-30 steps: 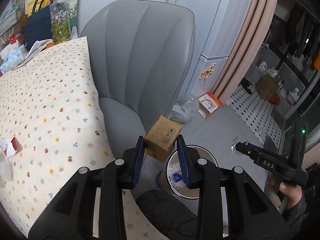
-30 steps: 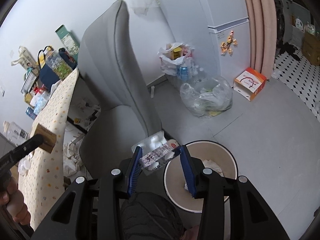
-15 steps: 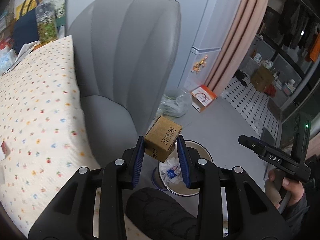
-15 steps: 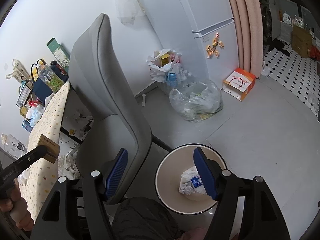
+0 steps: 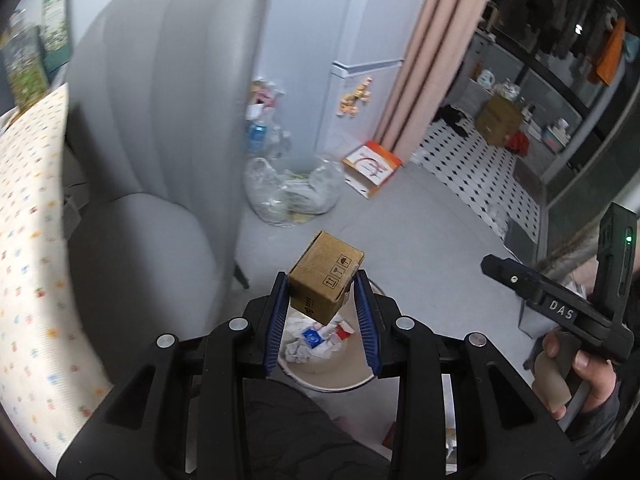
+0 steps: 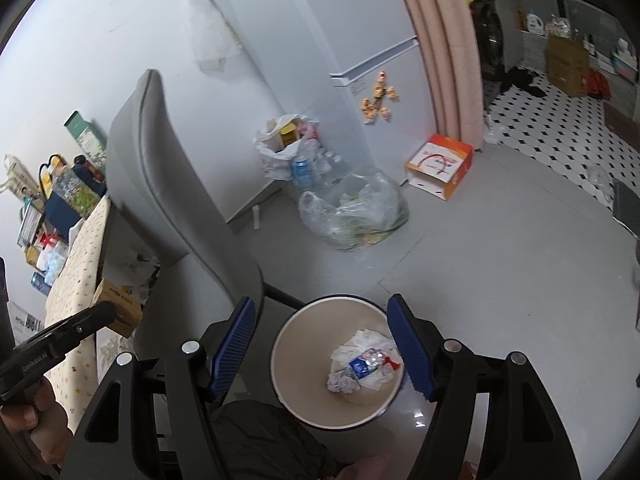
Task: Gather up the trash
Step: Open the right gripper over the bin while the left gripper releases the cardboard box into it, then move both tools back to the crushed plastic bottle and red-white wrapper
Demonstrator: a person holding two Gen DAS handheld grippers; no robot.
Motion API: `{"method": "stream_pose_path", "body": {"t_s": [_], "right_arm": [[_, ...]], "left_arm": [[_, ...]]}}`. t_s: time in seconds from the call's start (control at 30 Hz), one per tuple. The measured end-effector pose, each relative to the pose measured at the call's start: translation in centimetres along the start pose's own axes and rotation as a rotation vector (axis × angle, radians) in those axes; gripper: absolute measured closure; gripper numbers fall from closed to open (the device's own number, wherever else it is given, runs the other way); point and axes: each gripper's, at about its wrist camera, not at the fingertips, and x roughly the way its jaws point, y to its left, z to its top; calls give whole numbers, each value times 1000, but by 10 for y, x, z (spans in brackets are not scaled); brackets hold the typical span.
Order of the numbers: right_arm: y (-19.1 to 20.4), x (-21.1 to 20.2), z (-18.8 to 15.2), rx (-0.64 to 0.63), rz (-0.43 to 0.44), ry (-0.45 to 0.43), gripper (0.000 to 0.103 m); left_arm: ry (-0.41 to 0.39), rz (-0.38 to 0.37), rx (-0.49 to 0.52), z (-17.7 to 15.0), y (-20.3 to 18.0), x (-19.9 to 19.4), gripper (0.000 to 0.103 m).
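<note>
A small brown cardboard box (image 5: 326, 276) hangs tilted between the blue pads of my left gripper (image 5: 321, 280), which is shut on it. Directly beneath stands a round white trash bin (image 5: 332, 385) holding crumpled paper and wrappers (image 5: 316, 340). In the right wrist view my right gripper (image 6: 321, 304) stands open above the same bin (image 6: 280, 360), with nothing between its fingers. The trash (image 6: 364, 364) lies at the bin's bottom. The held box (image 6: 120, 308) shows at the left edge of that view.
A grey padded chair (image 5: 160, 160) stands close on the left of the bin, with a table under a flowered cloth (image 5: 28, 240) beyond it. A clear bag of rubbish (image 6: 352, 216) and an orange-and-white carton (image 6: 438, 168) lie on the grey floor by the fridge (image 6: 360, 40).
My right gripper opened and the silvery packet it held is gone from its jaws. My left gripper carried the box from beside the chair to over the bin.
</note>
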Motion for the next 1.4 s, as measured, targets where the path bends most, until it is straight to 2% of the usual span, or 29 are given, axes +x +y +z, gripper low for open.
{"method": "stream_pose_path", "body": {"t_s": [0.03,0.07,0.1,0.17,0.33,0.5,0.83,1.17,1.4], "right_arm": [[-3,-1,-1,4,-4,0,36],[-6,-3,-1,7,-7,0,36],[-8,-4,-1,10,-10,-1,36],[-10,-7,-1,12,-13,-4,36],[-7,-7,-2,1,-11,2,35],[15,-2,-3,-30,17,14,35],[62,-14,-1,-112,52,-7,25],[116,-20,-11,-200,102,-1,21],[157,-23,-19,-263,156,-4,11]], "left_arm": [[0,-8,6,2,-6,3,68],[1,-17,11,3,-11,5,54],[1,-26,13,4,-13,6,31],[-26,-50,29,6,-19,2,12],[-35,8,24,4,-9,-7,8],[-74,40,-47,3,18,-29,6],[-150,83,-132,-9,65,-78,6],[-201,121,-206,-33,110,-120,6],[-253,165,-287,-49,153,-154,6]]}}
